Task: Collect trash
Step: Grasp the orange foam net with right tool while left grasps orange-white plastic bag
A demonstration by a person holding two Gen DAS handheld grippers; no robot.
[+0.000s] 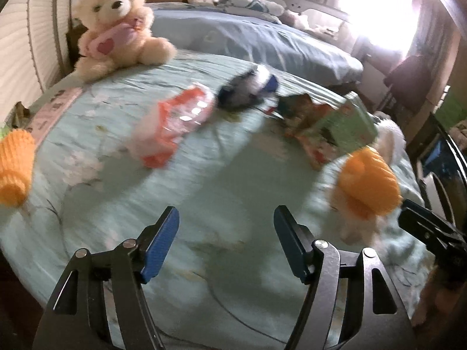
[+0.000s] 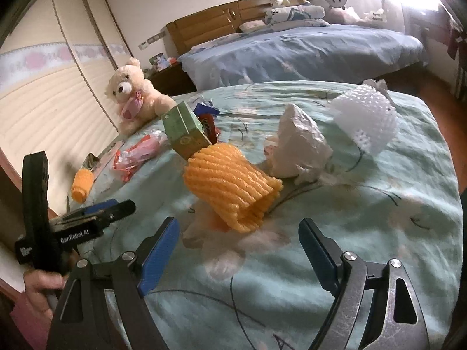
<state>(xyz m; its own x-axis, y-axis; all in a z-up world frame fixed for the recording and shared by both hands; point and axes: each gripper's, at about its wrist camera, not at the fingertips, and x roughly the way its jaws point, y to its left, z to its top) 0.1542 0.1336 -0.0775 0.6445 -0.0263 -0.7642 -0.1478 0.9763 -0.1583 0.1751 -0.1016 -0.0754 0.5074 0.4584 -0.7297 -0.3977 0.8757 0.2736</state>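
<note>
Several pieces of litter lie loose on the teal bedspread [image 1: 233, 192] in the left wrist view, none gathered yet: a red-and-white wrapper [image 1: 175, 122], a dark blue-and-white packet [image 1: 248, 90] behind it, a green carton [image 1: 347, 122] among torn snack bags, and an orange foam sleeve [image 1: 369, 183] at right, with a second orange foam piece [image 1: 14, 169] at the far left edge. Left gripper [image 1: 226, 218] stands with jaws apart, nothing between the blue pads, bare cloth ahead of them. Judged step: approach, before any pick. Heavy motion blur here; print on the wrappers is unreadable, and the black object [image 1: 432, 230] at the right edge looks like part of the other tool but is cut off. A teddy bear [image 1: 119, 23] sits at the back, not trash by the look of it. Right wrist view, sharper: right gripper [image 2: 238, 224] also spread wide and empty, the orange foam sleeve [image 2: 233, 180] lying on its side just beyond the tips. Behind it a crumpled white bag [image 2: 300, 145] and a white foam net [image 2: 364, 116]. Likely next move: ease forward and down so the pads straddle the sleeve, then close gently, since foam should squash and spring. No bin or bag for the trash shows in either view. A hand [image 2: 41, 288] holding the left tool is partly cropped at lower left.
</note>
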